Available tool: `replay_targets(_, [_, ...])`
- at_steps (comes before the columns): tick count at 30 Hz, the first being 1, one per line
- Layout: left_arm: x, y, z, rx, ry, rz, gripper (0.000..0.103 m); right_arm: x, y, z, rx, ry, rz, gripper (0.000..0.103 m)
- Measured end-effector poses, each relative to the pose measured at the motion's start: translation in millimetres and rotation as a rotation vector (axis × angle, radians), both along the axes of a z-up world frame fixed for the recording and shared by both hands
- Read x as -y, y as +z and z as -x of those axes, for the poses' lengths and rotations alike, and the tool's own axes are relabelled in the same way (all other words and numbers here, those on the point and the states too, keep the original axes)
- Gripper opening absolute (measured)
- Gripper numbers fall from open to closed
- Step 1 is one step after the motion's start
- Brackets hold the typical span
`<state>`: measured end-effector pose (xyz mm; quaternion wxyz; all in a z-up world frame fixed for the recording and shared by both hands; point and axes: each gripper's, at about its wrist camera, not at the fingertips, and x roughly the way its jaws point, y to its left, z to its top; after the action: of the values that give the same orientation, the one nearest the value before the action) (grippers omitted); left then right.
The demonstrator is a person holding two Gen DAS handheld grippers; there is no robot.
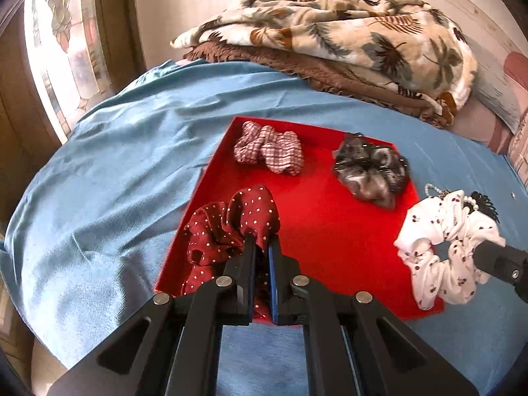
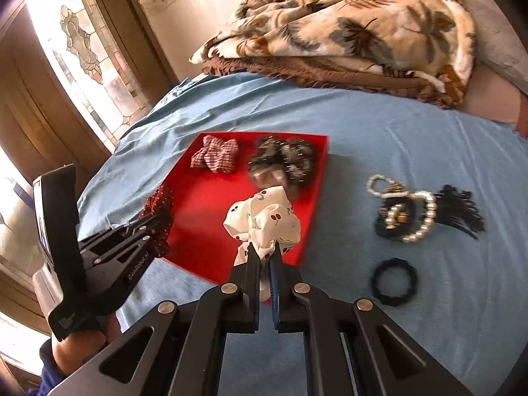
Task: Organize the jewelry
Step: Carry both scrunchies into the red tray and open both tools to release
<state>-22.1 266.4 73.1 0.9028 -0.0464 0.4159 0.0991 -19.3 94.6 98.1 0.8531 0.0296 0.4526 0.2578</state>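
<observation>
Two scrunchies already laid in red tray (image 1: 330,231), polka-dot scrunchie (image 1: 227,227) clamped in left gripper (image 1: 262,241), cherry scrunchie (image 2: 264,221) clamped in right gripper (image 2: 264,254) over tray, pearl piece (image 2: 406,214) and black hair tie (image 2: 394,280) right of right jaws still unsorted

You can read one marking only: in your right wrist view, pale lettering runs along the black arm of your left gripper (image 2: 155,227), and it looks like "GenRobot.AI", though the last letters are small and soft. Lower on that same gripper's body, near your hand, a block of small white print (image 2: 67,320) sits on the black casing, too tiny and tilted for you to read. In your left wrist view nothing legible appears anywhere.
</observation>
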Motion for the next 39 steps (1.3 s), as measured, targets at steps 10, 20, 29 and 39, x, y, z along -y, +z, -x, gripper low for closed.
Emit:
replay_targets(10, [-10.5, -12.4, -13.7, -0.024, 0.021, -0.011, 0.009, -19.4, -34.8, -9.4, -0.043, -0.001, 0.072, 0.006])
replay_targets(20, [-29.4, -26.4, -17.1, -0.071, 0.089, 0.030, 0.010, -12.9, -57.8, -5.9, -0.095, -0.016, 0.086, 0.006])
replay_targets(29, [-19.4, -29.1, -11.9, -0.065, 0.067, -0.012, 0.019, -7.9, -57.7, 0.8, -0.108, -0.016, 0.083, 0.006])
replay_targets(39, [-5.9, -9.2, 10.7, 0.075, 0.058, -0.062, 0.060, 4.1, -37.1, 9.6, -0.048, -0.035, 0.008, 0.041])
